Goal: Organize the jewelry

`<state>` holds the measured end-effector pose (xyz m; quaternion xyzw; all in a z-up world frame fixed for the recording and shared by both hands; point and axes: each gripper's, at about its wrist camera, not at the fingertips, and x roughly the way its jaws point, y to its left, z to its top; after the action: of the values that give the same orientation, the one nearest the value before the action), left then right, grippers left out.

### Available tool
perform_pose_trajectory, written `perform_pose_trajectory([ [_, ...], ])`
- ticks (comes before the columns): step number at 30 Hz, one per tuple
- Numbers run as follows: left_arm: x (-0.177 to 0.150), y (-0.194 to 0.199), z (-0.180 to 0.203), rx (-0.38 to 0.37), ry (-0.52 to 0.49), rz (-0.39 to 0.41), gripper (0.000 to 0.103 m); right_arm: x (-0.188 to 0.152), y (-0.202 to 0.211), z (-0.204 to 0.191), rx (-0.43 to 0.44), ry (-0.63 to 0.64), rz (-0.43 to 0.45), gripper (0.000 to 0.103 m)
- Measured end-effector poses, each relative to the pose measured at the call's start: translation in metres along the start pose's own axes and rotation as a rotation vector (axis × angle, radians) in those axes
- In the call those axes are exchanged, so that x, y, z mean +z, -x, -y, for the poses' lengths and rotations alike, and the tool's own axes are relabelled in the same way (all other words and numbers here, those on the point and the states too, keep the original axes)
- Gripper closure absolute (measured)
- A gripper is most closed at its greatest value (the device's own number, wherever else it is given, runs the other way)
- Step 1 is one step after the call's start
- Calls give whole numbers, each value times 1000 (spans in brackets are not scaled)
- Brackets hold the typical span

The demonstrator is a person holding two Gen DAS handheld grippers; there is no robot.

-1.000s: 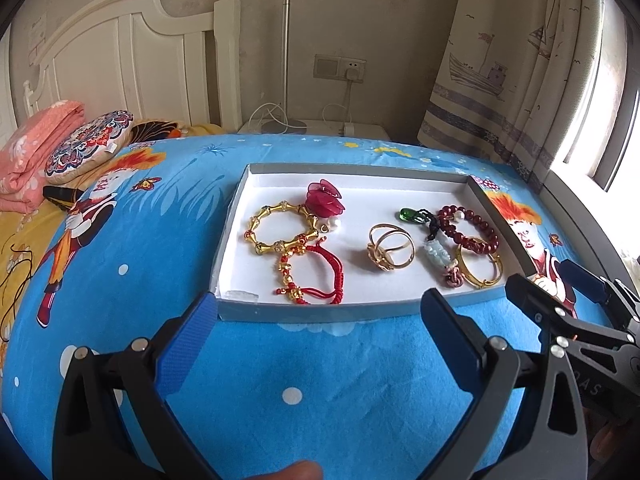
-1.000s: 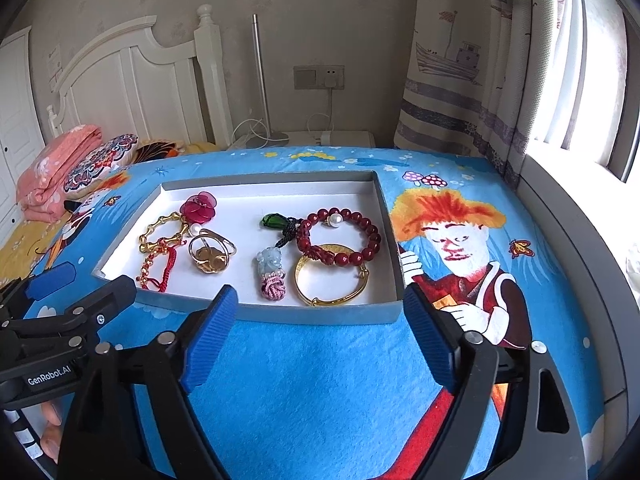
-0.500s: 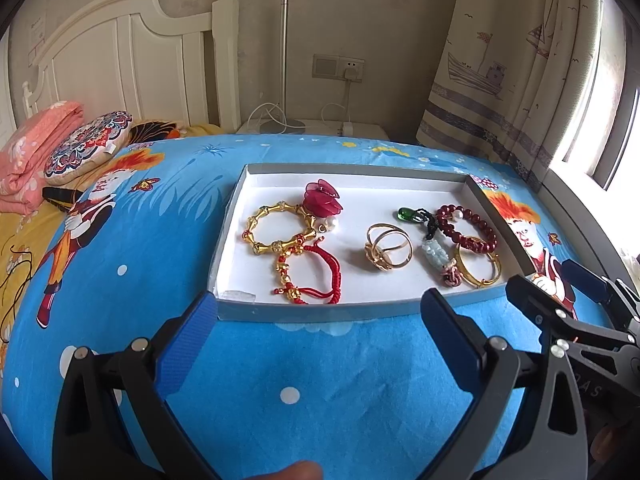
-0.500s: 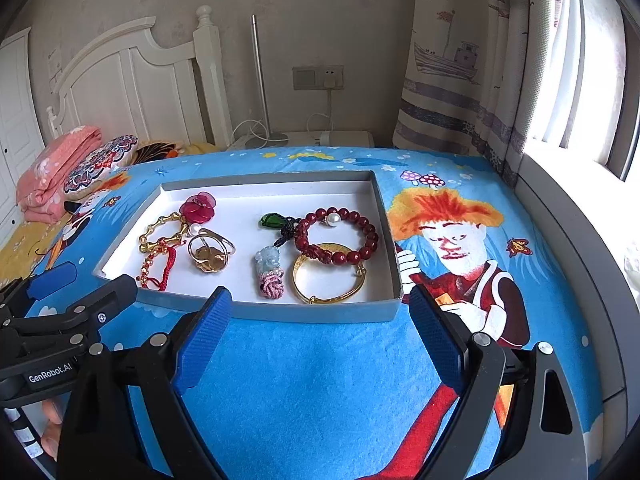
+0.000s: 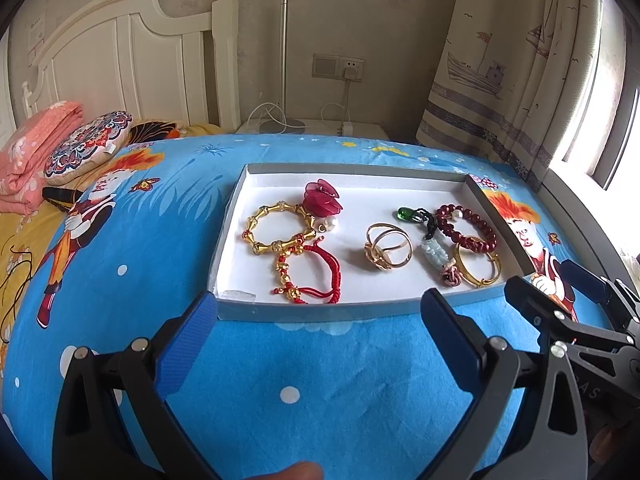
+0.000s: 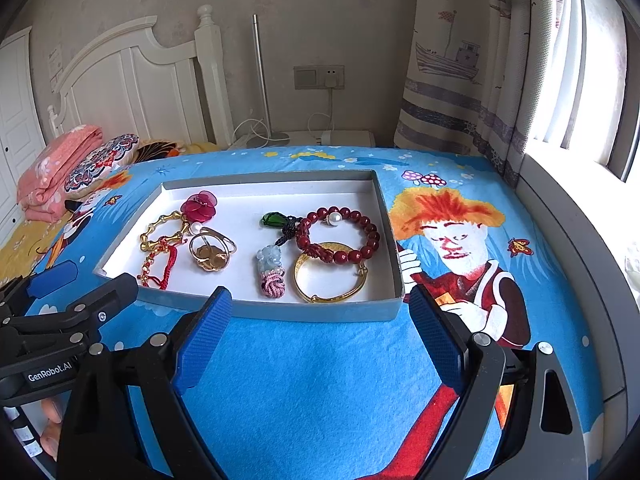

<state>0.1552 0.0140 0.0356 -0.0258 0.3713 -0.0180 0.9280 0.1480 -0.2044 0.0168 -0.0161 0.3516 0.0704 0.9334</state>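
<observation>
All the jewelry sits in the tray (image 5: 230, 312) on the bed; both the left gripper (image 5: 320, 336) and right gripper (image 6: 320, 332) hover wide open, empty (sorted or not, can't tell).

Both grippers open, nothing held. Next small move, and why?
Probably ease the right gripper forward over the tray's near wall toward the gold bangle. It sits nearest that gripper, which is open, empty and short of the tray; the red bead bracelet overlaps its far edge.
</observation>
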Motion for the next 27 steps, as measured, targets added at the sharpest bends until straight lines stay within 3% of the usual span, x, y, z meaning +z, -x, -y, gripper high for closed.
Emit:
perform_pose_trajectory([
  [17, 0, -1, -1, -1, 14, 12, 5, -1, 0, 0, -1, 1, 0, 19],
  [27, 6, -2, -7, -44, 44, 40, 4, -3, -1, 4, -4, -3, -4, 19],
])
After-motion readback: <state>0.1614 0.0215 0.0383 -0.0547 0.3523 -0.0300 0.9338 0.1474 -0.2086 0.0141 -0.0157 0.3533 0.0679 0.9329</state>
